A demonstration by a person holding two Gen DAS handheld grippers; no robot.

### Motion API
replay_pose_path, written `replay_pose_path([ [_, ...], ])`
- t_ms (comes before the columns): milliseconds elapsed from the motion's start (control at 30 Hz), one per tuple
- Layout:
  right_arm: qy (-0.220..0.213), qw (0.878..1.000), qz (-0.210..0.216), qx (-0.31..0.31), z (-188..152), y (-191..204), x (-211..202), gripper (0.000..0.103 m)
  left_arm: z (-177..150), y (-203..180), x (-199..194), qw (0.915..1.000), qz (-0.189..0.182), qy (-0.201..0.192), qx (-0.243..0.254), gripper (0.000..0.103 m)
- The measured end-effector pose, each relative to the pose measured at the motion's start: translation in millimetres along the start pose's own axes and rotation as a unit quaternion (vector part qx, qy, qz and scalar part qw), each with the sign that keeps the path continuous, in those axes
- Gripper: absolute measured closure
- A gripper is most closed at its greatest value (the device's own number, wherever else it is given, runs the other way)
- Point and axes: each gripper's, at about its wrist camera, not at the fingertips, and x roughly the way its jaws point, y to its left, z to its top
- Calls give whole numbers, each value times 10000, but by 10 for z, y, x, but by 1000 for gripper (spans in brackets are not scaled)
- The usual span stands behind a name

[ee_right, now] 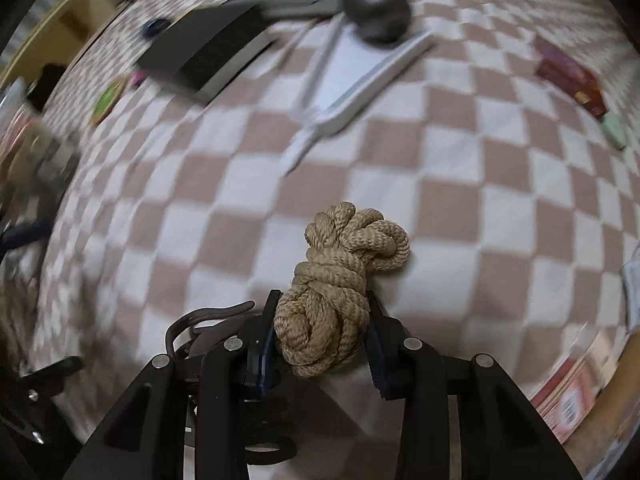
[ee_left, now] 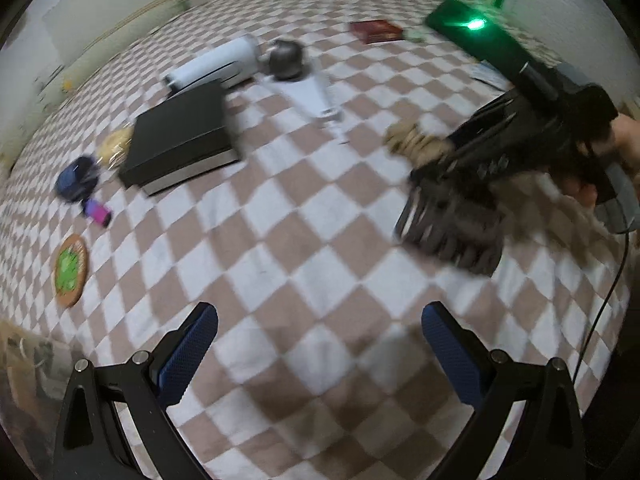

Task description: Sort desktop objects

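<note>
My right gripper is shut on a tan knotted rope bundle and holds it above the checkered cloth. In the left wrist view the right gripper shows at the right, blurred, with the rope in its tips. My left gripper is open and empty above the cloth. Other objects lie on the cloth: a black box, a white cylinder, a dark ball, a white flat device, a red booklet.
At the left lie a blue round object, a pink-purple small item, a round coaster with green centre and a wrapped snack. A pale green item lies by the red booklet. Books sit at lower right.
</note>
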Motion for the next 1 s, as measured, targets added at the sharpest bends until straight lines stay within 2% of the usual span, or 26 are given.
replay_pose_path([
  [100,37,9998,178,80,-40,42,-111,65,35,-221,-2,9993,-233,-36,305,0],
  [233,-104,9990,184,382,-98,-90,-249,65,71,-512,7,9964,-366,-50,766,0],
  [300,-143,9981,186,566,-164,-156,-286,65,132,-597,46,9963,-407,2,762,0],
  [467,-206,9954,135,928,-164,-255,-263,65,296,-686,172,9961,-786,166,375,0],
  [700,-206,9926,193,1185,-275,-483,-220,65,349,-830,348,9956,-755,366,413,1],
  [800,-240,9932,223,1122,-303,-471,-196,65,352,-853,414,9955,-711,452,427,7],
  [833,-257,9936,215,1079,-315,-474,-204,65,359,-855,422,9955,-710,454,426,18],
  [867,-267,9941,205,1036,-326,-475,-209,65,367,-851,441,9956,-696,487,402,24],
  [1000,-237,9961,175,827,-366,-451,-237,64,371,-798,474,9946,-822,580,239,23],
])
